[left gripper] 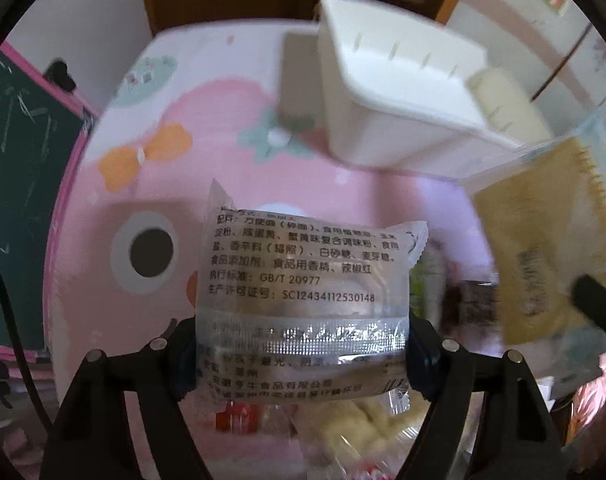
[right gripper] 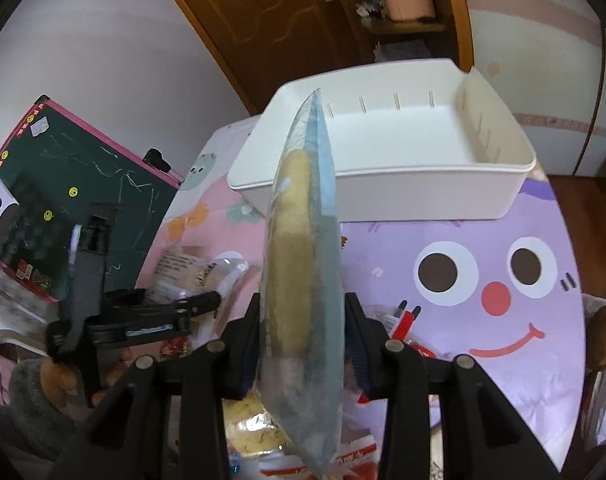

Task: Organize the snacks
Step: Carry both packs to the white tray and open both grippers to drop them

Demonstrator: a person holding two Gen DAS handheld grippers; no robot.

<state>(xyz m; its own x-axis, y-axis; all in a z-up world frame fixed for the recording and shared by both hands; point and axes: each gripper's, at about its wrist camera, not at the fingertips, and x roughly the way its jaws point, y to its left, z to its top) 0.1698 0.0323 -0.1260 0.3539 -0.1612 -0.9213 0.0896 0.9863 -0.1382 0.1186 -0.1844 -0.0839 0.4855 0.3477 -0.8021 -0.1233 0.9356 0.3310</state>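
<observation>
My left gripper [left gripper: 301, 354] is shut on a clear snack packet with black Chinese print [left gripper: 303, 280], held above the table. My right gripper [right gripper: 303, 344] is shut on a tan and blue snack packet [right gripper: 299, 264], held edge-on and upright; it also shows at the right of the left wrist view [left gripper: 543, 248]. The white plastic bin [right gripper: 383, 184] stands empty at the far side of the table; in the left wrist view the bin [left gripper: 387, 92] is ahead and to the right. The left gripper with its packet shows in the right wrist view [right gripper: 175, 312].
The table has a pink and purple cartoon cover [right gripper: 503, 360]. Several loose snack packets [right gripper: 259, 436] lie near its front edge. A green chalkboard with a pink frame [right gripper: 83, 196] stands on the left. A wooden door [right gripper: 287, 16] is behind the table.
</observation>
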